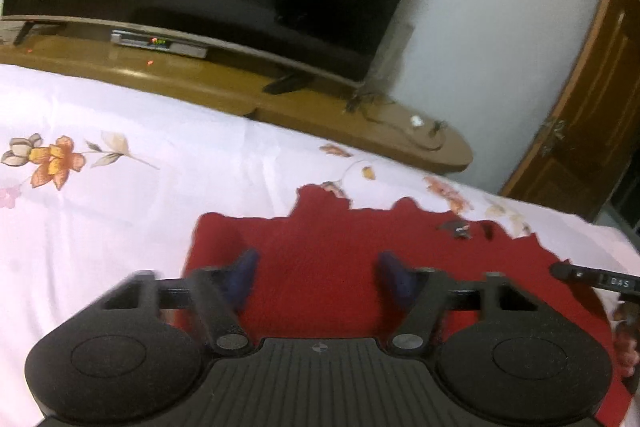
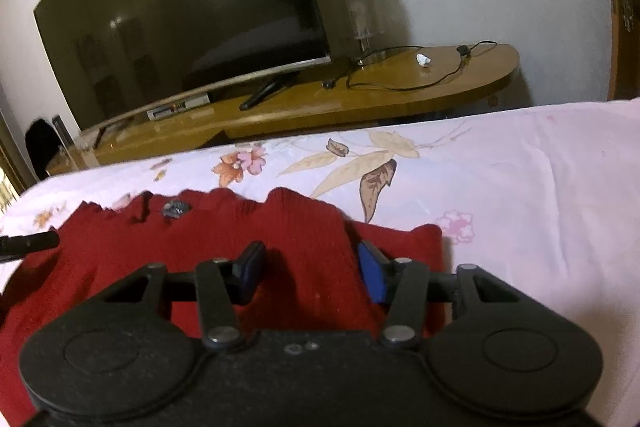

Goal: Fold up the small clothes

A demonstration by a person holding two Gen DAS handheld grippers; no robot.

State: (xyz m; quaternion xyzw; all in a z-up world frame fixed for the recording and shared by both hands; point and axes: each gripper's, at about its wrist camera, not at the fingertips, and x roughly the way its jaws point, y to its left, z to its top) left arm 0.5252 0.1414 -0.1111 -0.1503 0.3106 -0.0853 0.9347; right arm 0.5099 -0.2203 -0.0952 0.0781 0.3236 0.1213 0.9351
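Observation:
A small dark red knitted garment (image 1: 340,247) lies spread on a white floral bedsheet (image 1: 120,207). It has a scalloped far edge and a small dark tag (image 1: 460,227). My left gripper (image 1: 318,277) is open and empty just above the garment's near left part. In the right wrist view the same garment (image 2: 220,239) shows a raised fold (image 2: 312,227). My right gripper (image 2: 310,269) is open, its jaws on either side of that fold, over the garment's right part. The tip of the other gripper shows at the left edge (image 2: 28,243).
Beyond the bed's far edge stands a low wooden TV bench (image 2: 360,95) with a large dark television (image 2: 180,15), a set-top box (image 1: 160,45), a cable (image 2: 408,79) and a glass lamp (image 2: 360,11). A wooden door (image 1: 580,99) is at the right.

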